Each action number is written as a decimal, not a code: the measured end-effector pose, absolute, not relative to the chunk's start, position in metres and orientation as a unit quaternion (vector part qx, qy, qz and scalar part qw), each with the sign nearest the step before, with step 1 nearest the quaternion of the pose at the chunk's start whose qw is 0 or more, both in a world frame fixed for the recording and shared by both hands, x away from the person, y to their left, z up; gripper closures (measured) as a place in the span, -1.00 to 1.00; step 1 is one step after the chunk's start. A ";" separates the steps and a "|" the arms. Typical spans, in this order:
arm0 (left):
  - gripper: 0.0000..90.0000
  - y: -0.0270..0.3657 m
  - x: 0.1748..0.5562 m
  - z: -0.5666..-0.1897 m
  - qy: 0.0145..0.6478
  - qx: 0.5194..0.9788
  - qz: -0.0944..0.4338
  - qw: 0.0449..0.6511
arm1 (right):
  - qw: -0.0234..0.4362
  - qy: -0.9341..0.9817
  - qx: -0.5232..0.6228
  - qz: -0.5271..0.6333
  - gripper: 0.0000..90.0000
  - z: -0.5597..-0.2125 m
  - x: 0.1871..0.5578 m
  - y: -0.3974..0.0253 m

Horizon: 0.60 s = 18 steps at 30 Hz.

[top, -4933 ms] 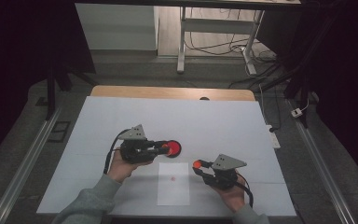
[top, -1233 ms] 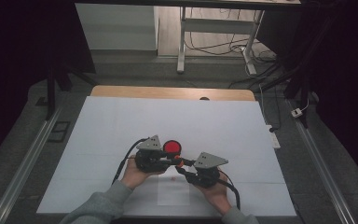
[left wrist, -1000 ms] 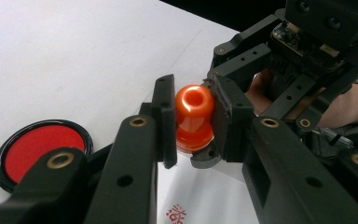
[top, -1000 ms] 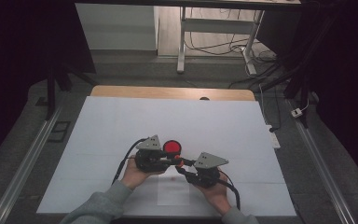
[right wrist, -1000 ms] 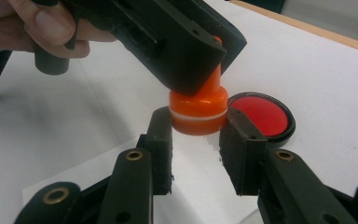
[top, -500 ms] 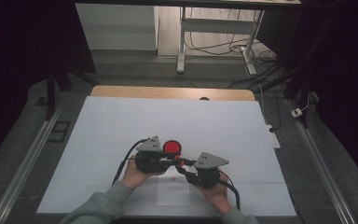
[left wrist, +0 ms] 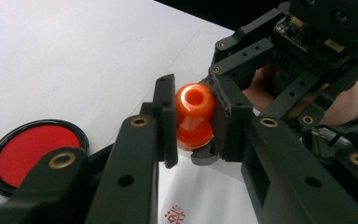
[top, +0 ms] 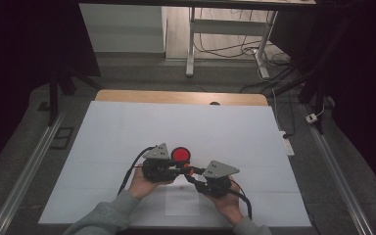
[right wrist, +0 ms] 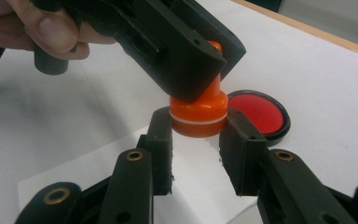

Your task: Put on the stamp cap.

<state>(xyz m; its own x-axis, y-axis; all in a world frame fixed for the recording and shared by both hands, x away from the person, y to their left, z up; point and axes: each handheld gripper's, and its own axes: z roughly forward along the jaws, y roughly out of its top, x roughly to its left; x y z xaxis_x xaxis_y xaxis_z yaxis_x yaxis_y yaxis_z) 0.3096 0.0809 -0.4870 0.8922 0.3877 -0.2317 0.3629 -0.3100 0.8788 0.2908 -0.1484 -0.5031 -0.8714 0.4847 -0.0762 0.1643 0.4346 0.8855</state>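
An orange stamp (left wrist: 194, 122) with a round knob sits between both grippers, above a small white sheet of paper (top: 182, 203). My left gripper (left wrist: 195, 95) is shut on the knob from the side. My right gripper (right wrist: 198, 122) is shut on the stamp's wide base (right wrist: 198, 112), with the left gripper's jaws lying over the top of it. In the high view the two grippers meet at the stamp (top: 188, 170) near the table's front middle. A round red ink pad (top: 180, 153) in a black rim lies on the table just behind them.
A red printed mark (left wrist: 176, 215) shows on the paper under the stamp. The white table top (top: 225, 132) stretches wide on all sides, with a wooden edge (top: 176, 97) at the back. Metal rails run along both sides.
About five seconds ago the grippers were apart, with the stamp in the right one alone. They have since come together at the stamp. Over the last second nothing has visibly moved.
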 end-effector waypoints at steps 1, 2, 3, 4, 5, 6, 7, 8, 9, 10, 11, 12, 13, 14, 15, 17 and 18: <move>0.61 0.081 0.310 -0.488 0.233 0.808 0.008 0.541 | 0.159 0.831 0.193 0.497 0.44 -0.503 0.291 -0.148; 0.61 0.081 0.310 -0.488 0.234 0.807 0.006 0.543 | 0.159 0.831 0.193 0.497 0.44 -0.503 0.291 -0.149; 0.61 0.081 0.310 -0.489 0.235 0.807 0.005 0.543 | 0.163 0.832 0.193 0.494 0.44 -0.503 0.291 -0.149; 0.62 0.081 0.310 -0.489 0.235 0.807 0.005 0.542 | 0.162 0.831 0.193 0.495 0.44 -0.504 0.291 -0.148; 0.61 0.081 0.310 -0.490 0.235 0.807 0.005 0.542 | 0.162 0.832 0.193 0.494 0.44 -0.504 0.290 -0.148; 0.61 0.081 0.310 -0.490 0.235 0.807 0.004 0.542 | 0.161 0.833 0.191 0.494 0.44 -0.504 0.291 -0.148; 0.61 0.081 0.311 -0.490 0.235 0.807 0.004 0.542 | 0.162 0.833 0.190 0.493 0.44 -0.504 0.291 -0.148; 0.61 0.081 0.310 -0.490 0.235 0.807 0.004 0.542 | 0.162 0.834 0.189 0.493 0.44 -0.504 0.291 -0.148; 0.61 0.081 0.310 -0.490 0.236 0.807 0.005 0.542 | 0.164 0.834 0.190 0.492 0.44 -0.504 0.291 -0.148; 0.61 0.081 0.310 -0.489 0.236 0.807 0.006 0.542 | 0.162 0.833 0.189 0.494 0.44 -0.504 0.291 -0.148; 0.61 0.081 0.310 -0.489 0.236 0.807 0.006 0.542 | 0.163 0.833 0.189 0.493 0.44 -0.504 0.291 -0.148; 0.61 0.082 0.310 -0.489 0.236 0.807 0.005 0.542 | 0.162 0.833 0.189 0.494 0.44 -0.504 0.291 -0.148; 0.61 0.082 0.310 -0.488 0.236 0.806 0.004 0.543 | 0.165 0.833 0.189 0.492 0.44 -0.503 0.290 -0.148; 0.61 0.082 0.311 -0.488 0.236 0.806 0.003 0.543 | 0.164 0.833 0.187 0.495 0.44 -0.503 0.291 -0.148; 0.61 0.083 0.311 -0.487 0.237 0.805 0.002 0.544 | 0.163 0.831 0.186 0.498 0.44 -0.503 0.291 -0.148; 0.61 0.082 0.310 -0.485 0.234 0.807 0.006 0.542 | 0.166 0.829 0.187 0.499 0.44 -0.502 0.290 -0.149; 0.61 0.082 0.310 -0.485 0.233 0.808 0.010 0.540 | 0.167 0.829 0.188 0.499 0.44 -0.502 0.290 -0.149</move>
